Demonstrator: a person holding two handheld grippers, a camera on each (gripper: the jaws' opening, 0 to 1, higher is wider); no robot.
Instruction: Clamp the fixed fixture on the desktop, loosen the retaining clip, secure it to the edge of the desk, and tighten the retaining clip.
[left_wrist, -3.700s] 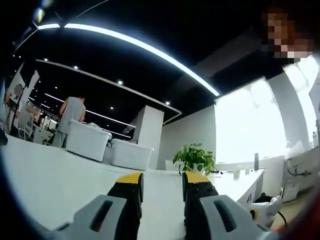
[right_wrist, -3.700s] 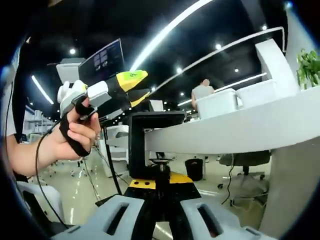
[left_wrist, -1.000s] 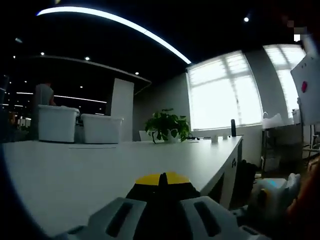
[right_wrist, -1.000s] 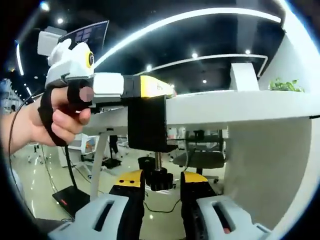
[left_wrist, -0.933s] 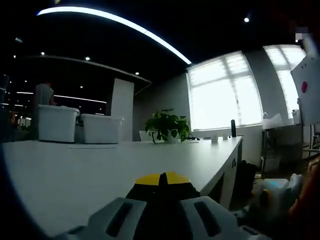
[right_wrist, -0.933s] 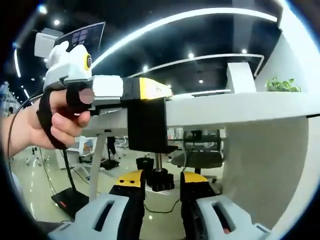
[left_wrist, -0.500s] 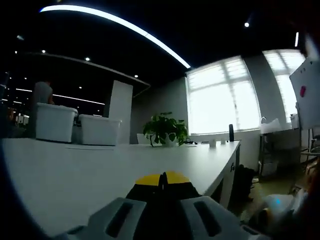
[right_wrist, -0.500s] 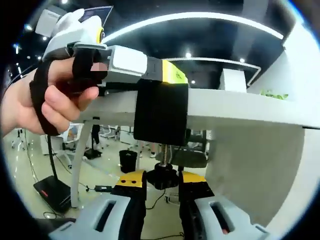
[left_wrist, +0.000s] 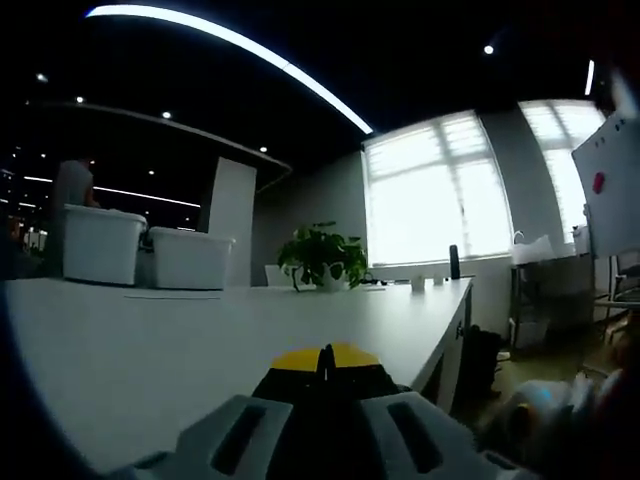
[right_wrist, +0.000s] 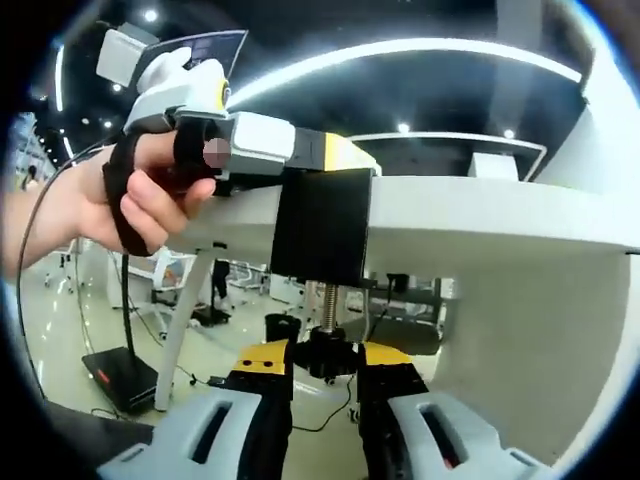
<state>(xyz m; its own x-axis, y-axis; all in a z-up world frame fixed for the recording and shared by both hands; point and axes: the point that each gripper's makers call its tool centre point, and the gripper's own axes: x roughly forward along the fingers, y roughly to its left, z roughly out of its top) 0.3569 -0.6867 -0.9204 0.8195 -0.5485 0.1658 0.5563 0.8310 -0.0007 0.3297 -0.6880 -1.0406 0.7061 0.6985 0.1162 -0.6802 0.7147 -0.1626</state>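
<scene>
White desk (right_wrist: 480, 215): ran across the right gripper view; its top filled the lower left gripper view.
Black fixture (right_wrist: 322, 225): hooked over the desk's edge, its threaded screw hanging below the edge.
Left gripper (right_wrist: 345, 153): held in a hand (right_wrist: 150, 195), jaws together, yellow tips at the fixture's top on the desk.
Right gripper (right_wrist: 323, 362): under the desk edge, jaws closed around the black knob (right_wrist: 322, 352), seemingly gripping it.
Potted plant (left_wrist: 322, 257): far along the desk.
</scene>
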